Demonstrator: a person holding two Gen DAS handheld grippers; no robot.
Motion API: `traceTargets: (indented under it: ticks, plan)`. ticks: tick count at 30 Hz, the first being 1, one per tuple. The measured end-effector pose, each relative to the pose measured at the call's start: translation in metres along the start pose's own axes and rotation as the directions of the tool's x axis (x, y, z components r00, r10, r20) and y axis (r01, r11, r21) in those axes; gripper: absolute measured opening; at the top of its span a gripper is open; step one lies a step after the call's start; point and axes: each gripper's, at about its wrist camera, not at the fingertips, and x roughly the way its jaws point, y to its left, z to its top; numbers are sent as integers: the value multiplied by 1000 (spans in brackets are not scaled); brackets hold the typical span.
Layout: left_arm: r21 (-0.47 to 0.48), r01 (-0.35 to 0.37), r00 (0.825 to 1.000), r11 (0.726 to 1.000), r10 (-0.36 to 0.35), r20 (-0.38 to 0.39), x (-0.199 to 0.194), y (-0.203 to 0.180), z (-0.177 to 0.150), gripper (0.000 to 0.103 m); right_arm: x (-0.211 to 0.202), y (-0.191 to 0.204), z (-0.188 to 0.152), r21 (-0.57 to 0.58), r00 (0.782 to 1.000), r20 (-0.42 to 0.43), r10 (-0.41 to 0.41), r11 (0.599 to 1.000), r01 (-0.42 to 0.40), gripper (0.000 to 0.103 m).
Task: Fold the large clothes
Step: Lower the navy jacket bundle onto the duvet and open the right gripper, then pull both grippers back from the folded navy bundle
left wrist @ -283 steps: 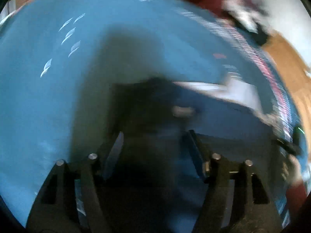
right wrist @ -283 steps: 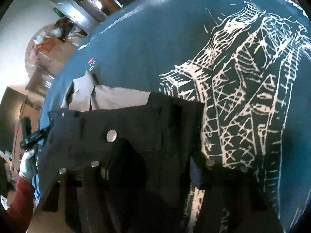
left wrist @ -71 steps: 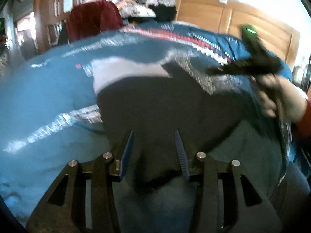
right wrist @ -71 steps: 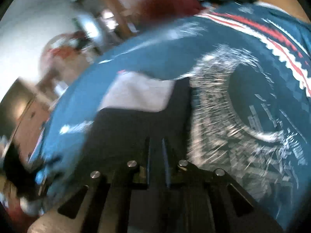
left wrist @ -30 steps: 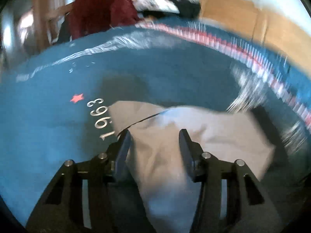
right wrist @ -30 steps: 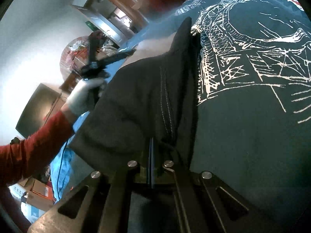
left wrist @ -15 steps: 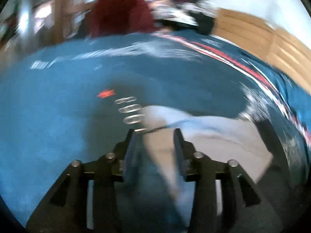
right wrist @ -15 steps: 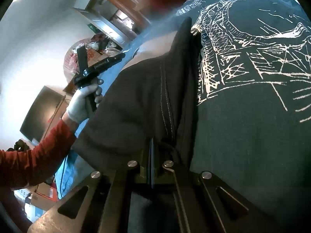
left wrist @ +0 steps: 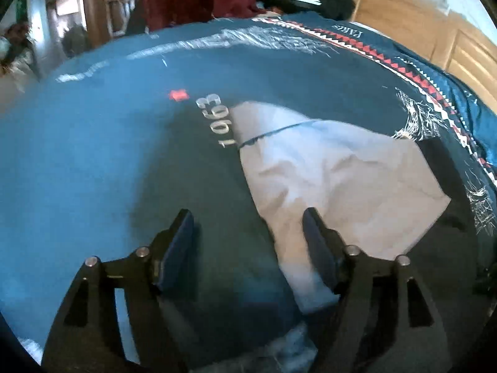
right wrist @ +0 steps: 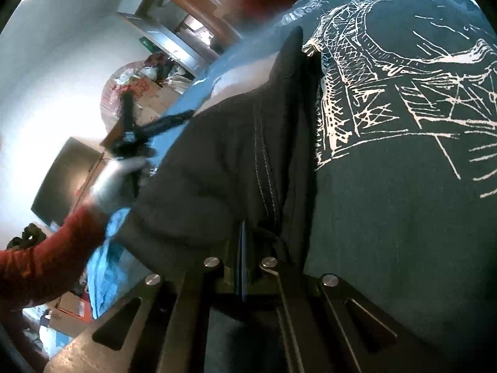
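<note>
A: Where does the dark, heavy-looking garment with pale double stitching (right wrist: 236, 155) lie?

B: On the teal printed bedspread (left wrist: 93, 155), bunched into a hump. Its pale grey lining or inner panel (left wrist: 335, 180) lies spread flat beside the number print.

A: How will it handle?

B: My guess: soft and floppy, but thick enough to weigh and drag. Best taken at a seam or hemmed edge, where the layers won't slip apart.

A: And the right tool (right wrist: 243, 267)?

B: Pressed together, pinching a fold of the dark cloth just beside the stitched seam.

A: The left tool (left wrist: 248, 242)?

B: Spread wide and empty, one finger over the edge of the grey panel, the other over bare bedspread. Whether it touches the cloth, I can't tell.
</note>
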Motion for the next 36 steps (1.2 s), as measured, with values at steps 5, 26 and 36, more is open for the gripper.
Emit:
traceTargets:
  ticks: [5,26,36]
  plan:
    - [-56,-29,999,998,31,41,-88,-39,-68,79,-13,50,-4,-136,976,39,-216,966,219,29]
    - [-165,-208,970,964,181,-163,-86,-123,-181,103,-4,87,-83,-144,688,-43,-725,685,714,103]
    - [-177,-237,967,955,215,-133,-84,-134,-183,103,-3,82,-76,-130,702,-18,-712,698,704,103]
